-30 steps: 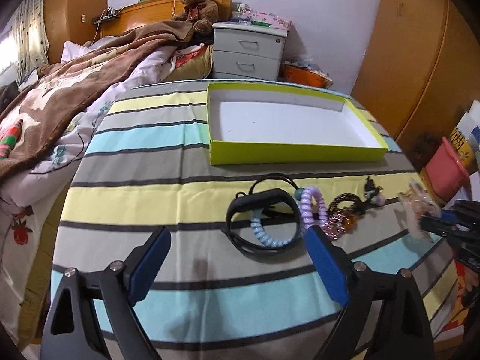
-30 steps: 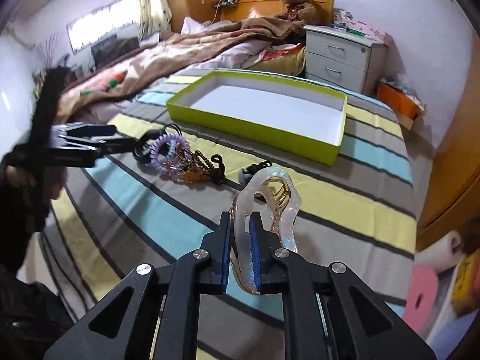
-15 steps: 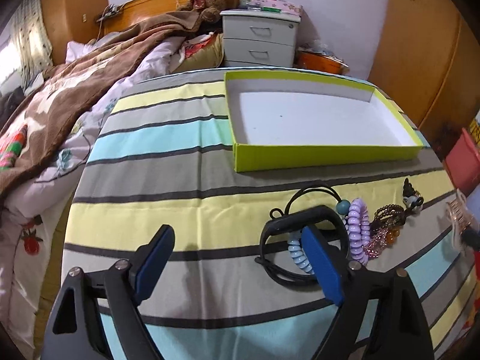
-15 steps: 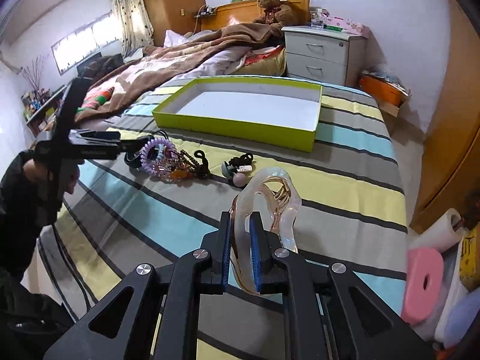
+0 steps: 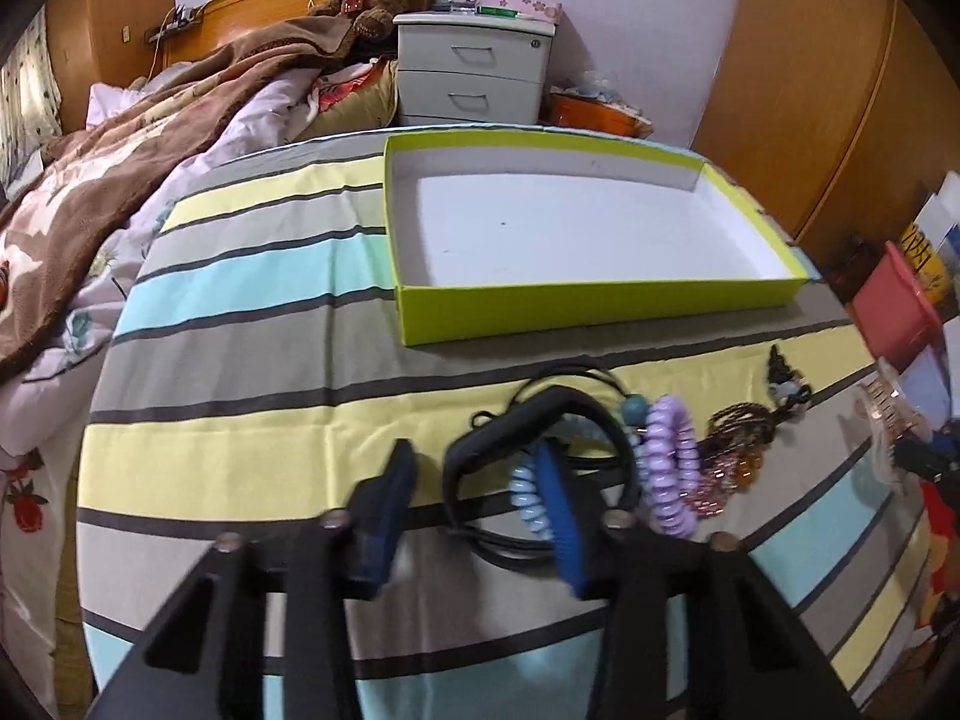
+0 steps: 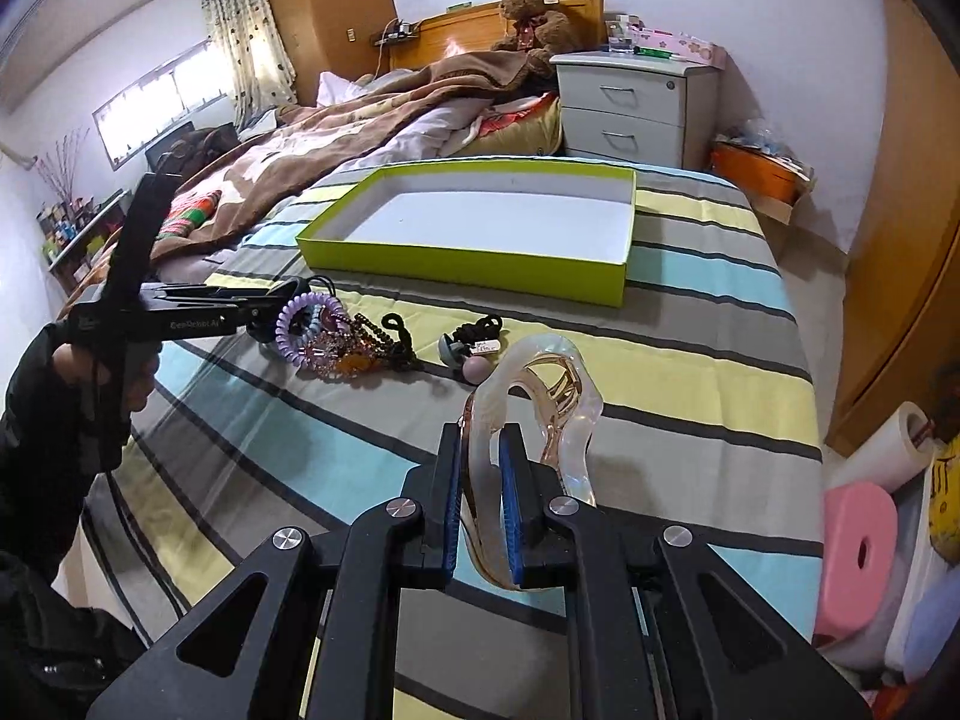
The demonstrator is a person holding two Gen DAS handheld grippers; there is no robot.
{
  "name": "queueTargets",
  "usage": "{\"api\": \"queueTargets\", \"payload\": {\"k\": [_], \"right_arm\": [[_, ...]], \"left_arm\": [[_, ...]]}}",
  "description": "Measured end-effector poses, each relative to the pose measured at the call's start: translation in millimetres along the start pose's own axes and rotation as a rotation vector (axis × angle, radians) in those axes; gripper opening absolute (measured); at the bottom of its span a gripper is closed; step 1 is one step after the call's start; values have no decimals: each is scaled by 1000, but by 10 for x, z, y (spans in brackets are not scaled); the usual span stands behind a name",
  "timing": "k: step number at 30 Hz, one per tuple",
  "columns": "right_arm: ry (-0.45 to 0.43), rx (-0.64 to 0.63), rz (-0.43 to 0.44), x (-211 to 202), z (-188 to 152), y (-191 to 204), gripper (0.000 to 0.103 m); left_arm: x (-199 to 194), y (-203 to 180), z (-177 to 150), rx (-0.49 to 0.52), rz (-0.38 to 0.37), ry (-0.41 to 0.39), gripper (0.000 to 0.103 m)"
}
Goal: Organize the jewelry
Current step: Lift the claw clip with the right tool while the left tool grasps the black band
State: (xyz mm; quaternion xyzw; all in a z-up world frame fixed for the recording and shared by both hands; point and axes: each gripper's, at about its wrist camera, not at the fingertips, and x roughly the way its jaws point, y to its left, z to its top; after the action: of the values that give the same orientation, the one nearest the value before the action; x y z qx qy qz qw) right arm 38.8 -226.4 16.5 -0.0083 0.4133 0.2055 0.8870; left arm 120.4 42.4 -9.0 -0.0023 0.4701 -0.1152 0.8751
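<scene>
The jewelry pile lies on the striped cloth in front of the empty lime-green box [image 5: 588, 306] [image 6: 468, 270]. It holds a black band [image 5: 540, 399], a pale blue coil tie [image 5: 528, 498], a purple coil tie [image 5: 672, 462] [image 6: 300, 324] and beaded bracelets [image 5: 732, 456]. My left gripper [image 5: 474, 462] is closing. One pad is inside the band's loop and the other outside, with a small gap left. My right gripper [image 6: 480, 438] is shut on a translucent hair claw [image 6: 540, 378], held above the cloth.
Black hair ties with bead balls [image 6: 474, 354] lie between the pile and the claw. A bed with a brown blanket [image 5: 150, 138] borders the table's left side. A nightstand [image 5: 474, 78] stands behind, and a pink stool [image 6: 858, 552] is at the right edge.
The left gripper moved in onto the pile and its jaws narrowed sharply around the black band's side. The right gripper kept hold of the hair claw and rolled slightly.
</scene>
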Motion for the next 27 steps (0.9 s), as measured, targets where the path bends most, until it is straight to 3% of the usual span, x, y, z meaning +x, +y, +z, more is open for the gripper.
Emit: {"api": "queueTargets", "payload": {"k": [5,16,24,25,27], "right_arm": [[-2,13,-1,-7,-8,-20,12],[-16,35,-6,-41,-16,-35,12],[-45,36,-10,-98,28,-17,12],[-49,37,-11,-105,38,-17,12],[-54,37,-12,-120,55,-12,12]], "left_arm": [[-75,11,-32,-29,-17,-23,20],[-207,-51,-106,-33,-42,-45,15],[-418,-51,-67,-38,-36,-105,13],[-437,-50,-56,-36,-35,-110,7],[-476,-55,-49,-32,-29,-122,6]]}}
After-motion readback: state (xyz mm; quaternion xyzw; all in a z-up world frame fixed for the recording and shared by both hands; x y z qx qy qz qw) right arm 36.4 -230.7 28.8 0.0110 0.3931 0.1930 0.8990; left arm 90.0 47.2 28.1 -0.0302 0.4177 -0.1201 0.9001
